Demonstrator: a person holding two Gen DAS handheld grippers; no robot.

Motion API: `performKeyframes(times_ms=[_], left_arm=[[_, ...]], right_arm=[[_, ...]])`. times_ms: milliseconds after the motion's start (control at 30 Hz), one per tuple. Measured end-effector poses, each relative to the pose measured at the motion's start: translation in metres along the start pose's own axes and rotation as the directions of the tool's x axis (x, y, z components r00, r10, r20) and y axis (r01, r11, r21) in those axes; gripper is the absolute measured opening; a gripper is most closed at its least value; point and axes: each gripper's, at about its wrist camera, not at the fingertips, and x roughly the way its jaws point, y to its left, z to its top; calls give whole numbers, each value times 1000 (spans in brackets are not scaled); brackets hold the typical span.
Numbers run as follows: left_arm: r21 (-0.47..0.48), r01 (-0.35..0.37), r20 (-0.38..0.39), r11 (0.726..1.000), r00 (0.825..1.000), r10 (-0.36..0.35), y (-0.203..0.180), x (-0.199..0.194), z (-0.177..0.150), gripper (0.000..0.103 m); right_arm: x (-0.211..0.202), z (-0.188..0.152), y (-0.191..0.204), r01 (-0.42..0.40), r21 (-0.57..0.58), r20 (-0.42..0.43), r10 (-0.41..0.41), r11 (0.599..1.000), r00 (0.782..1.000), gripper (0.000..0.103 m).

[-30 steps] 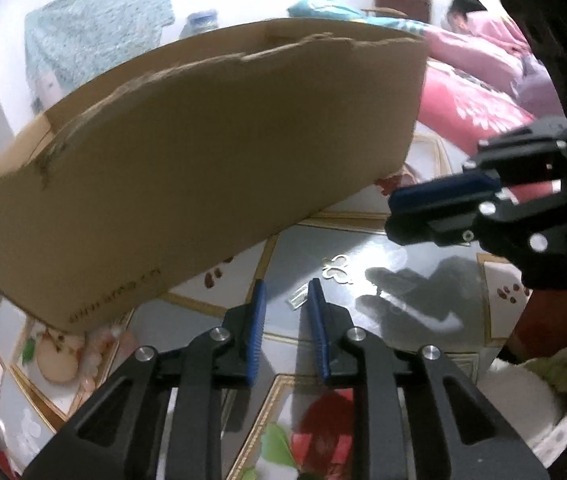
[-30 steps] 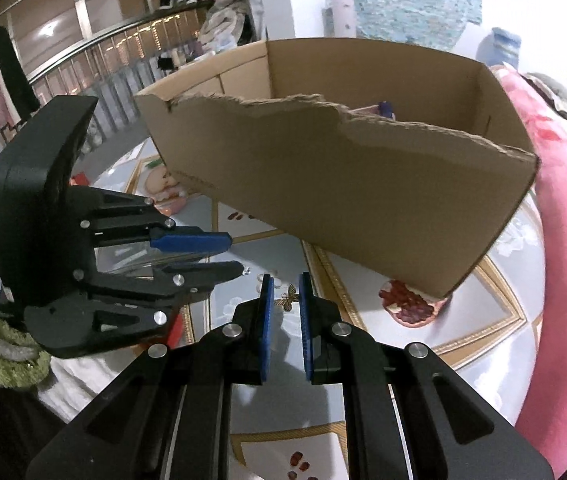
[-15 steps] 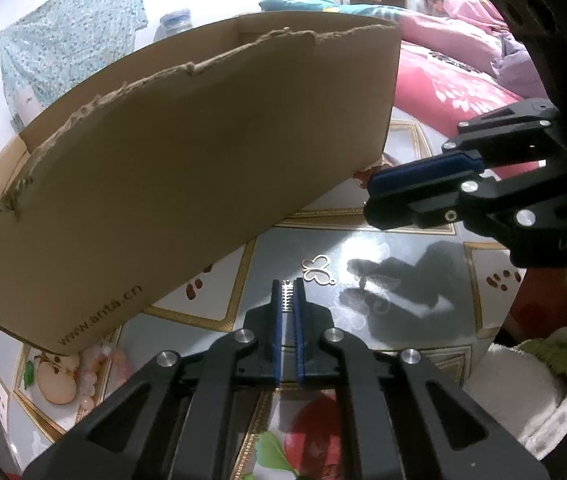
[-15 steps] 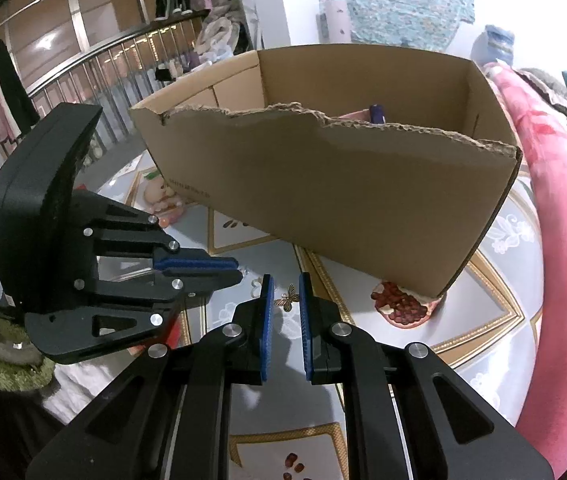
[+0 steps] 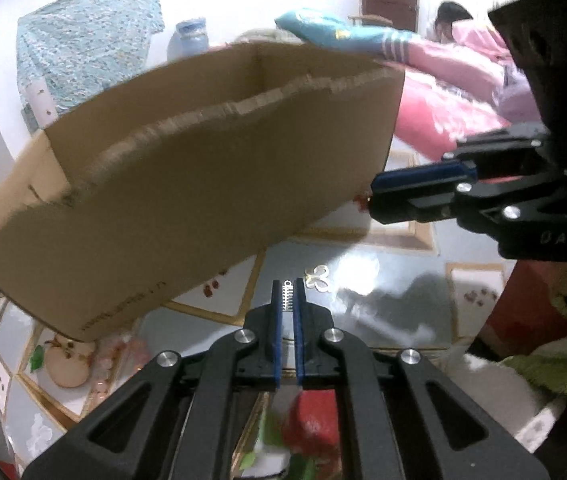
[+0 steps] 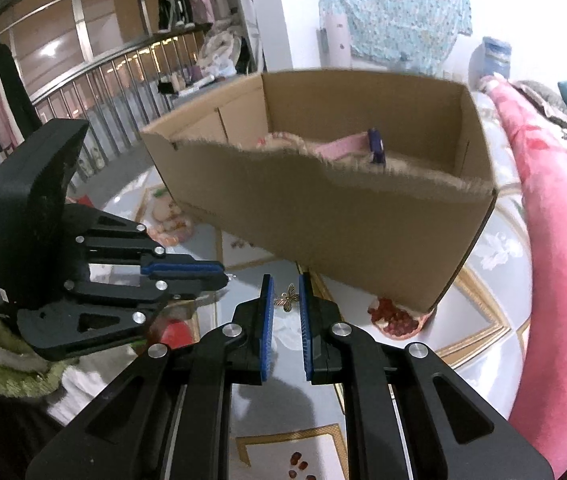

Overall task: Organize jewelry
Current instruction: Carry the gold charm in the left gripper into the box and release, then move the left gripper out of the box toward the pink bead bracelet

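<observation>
— Jewelry first: where is it?

— One small silver piece [image 5: 288,295], ridged like a tiny spring with a loop at its top, sits clamped between the blue pads of the left gripper [image 5: 288,286]. A gold butterfly charm [image 5: 319,278] lies on the glossy patterned tabletop [image 5: 383,300], just beyond and right of those fingertips.

— So the left jaws are closed on the silver piece?

— Yes, pressed nearly together with the piece standing up out of the tips.

— And the right gripper?

— In its own view the right gripper [image 6: 286,294] has its blue pads a narrow gap apart. A butterfly charm [image 6: 286,297] shows in that gap near the tips, but I cannot tell whether the pads press on it or whether it lies on the table beneath them.

— Where are the two tools relative to each other?

— Near one another over the same patch of table, the left one's fingers pointing across towards the right one's tips, the tips close but apart.

— What else is there?

— A cardboard box [image 6: 323,216] with a torn front edge stands on the table beyond both grippers. Inside it show something pink [image 6: 339,146] and a small dark-blue object [image 6: 376,147]. A green and white sleeve [image 6: 11,364] shows behind the left gripper.
</observation>
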Motion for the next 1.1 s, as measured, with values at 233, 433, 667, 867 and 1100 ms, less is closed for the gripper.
performKeyframes(times_ms=[233, 433, 667, 867, 1100], left_arm=[[-85, 32, 149, 996, 989, -19, 21, -66, 30, 4], [-127, -13, 211, 992, 977, 40, 52, -86, 61, 4], [-220, -100, 55, 970, 992, 115, 96, -32, 80, 5], [-225, -137, 2, 965, 990, 141, 105, -5, 85, 5], [-250, -118, 31, 961, 991, 129, 108, -9, 83, 19]], right_arm=[[-25, 26, 4, -30, -20, 109, 32, 999, 994, 10], [-34, 62, 3, -43, -35, 194, 49, 998, 980, 10], [2, 97, -25, 41, 43, 123, -46, 998, 991, 10], [23, 105, -41, 91, 78, 49, -95, 993, 994, 12], [10, 100, -46, 98, 93, 88, -106, 991, 991, 22]])
